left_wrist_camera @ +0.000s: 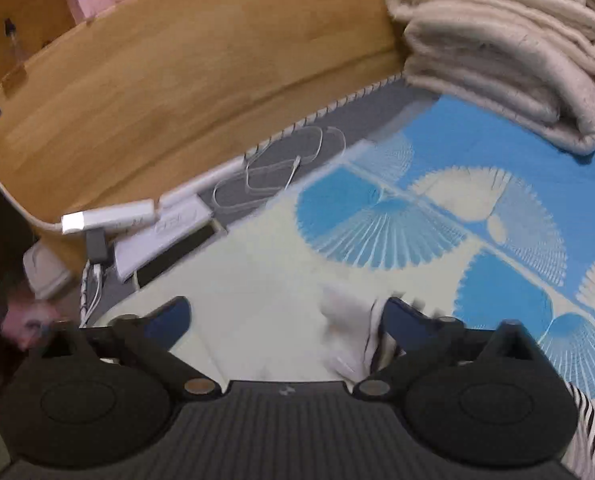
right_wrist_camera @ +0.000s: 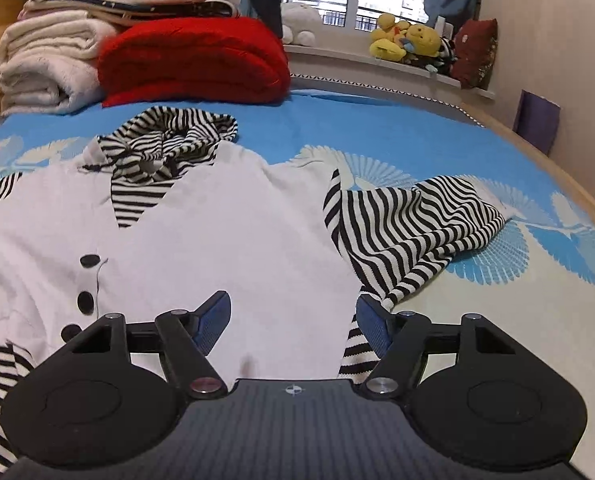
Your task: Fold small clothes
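Observation:
A small white top (right_wrist_camera: 217, 232) with black buttons, a black-and-white striped hood (right_wrist_camera: 169, 140) and striped sleeves lies face up on the blue and cream bedsheet (right_wrist_camera: 497, 152). Its right sleeve (right_wrist_camera: 417, 224) is spread to the side. My right gripper (right_wrist_camera: 293, 320) is open, low over the garment's lower right part, jaws either side of the white fabric near the sleeve seam. My left gripper (left_wrist_camera: 285, 320) is open over the cream sheet; a bit of white cloth (left_wrist_camera: 349, 332) lies against its right finger, and a striped edge (left_wrist_camera: 593, 428) shows at the lower right.
A folded beige blanket (left_wrist_camera: 505, 48) and a red blanket (right_wrist_camera: 193, 60) are stacked at the head of the bed with other folded laundry. A wooden headboard (left_wrist_camera: 177, 80), white cables and chargers (left_wrist_camera: 273, 168) border the mattress. Plush toys (right_wrist_camera: 409, 40) sit on the window sill.

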`<state>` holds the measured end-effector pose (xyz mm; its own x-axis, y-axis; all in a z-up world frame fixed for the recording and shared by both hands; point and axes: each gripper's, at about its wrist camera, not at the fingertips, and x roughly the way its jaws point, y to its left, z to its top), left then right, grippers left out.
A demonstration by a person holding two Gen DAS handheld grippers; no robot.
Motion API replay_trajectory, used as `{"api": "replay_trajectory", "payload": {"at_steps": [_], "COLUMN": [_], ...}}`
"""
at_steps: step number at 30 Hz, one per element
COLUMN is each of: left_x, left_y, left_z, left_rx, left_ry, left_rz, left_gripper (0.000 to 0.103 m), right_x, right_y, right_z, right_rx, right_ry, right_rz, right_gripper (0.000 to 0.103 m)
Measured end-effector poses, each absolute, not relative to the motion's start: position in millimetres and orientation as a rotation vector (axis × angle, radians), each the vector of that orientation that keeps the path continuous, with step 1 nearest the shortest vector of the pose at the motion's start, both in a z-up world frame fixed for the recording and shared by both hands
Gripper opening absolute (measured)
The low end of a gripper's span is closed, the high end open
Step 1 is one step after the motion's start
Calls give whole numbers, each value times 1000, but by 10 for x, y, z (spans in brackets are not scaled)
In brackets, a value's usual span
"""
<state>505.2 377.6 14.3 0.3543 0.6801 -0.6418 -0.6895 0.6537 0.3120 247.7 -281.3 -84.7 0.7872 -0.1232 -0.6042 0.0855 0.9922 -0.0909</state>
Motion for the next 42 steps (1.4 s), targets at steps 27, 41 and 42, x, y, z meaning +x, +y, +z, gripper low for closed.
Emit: {"api": "replay_trajectory", "payload": {"at_steps": [27,41,42], "left_x": [4058,4327,4326], "left_y": [801,647,657], "left_z": [-1075,-1323,-1316], "left_rx": [-129,-56,-58], "left_ry": [988,1040,1040], "left_rz": [125,122,125], "left_gripper": [103,103,103], "right_x": [3412,4751,4720], "right_y": [-4859,-5922,-5872], "right_z": [-932,-1333,-1309], "right_rx": [311,378,345], "right_ry": [704,754,738], "right_rz": [-539,-688,-690], "right_gripper": [66,10,9]}}
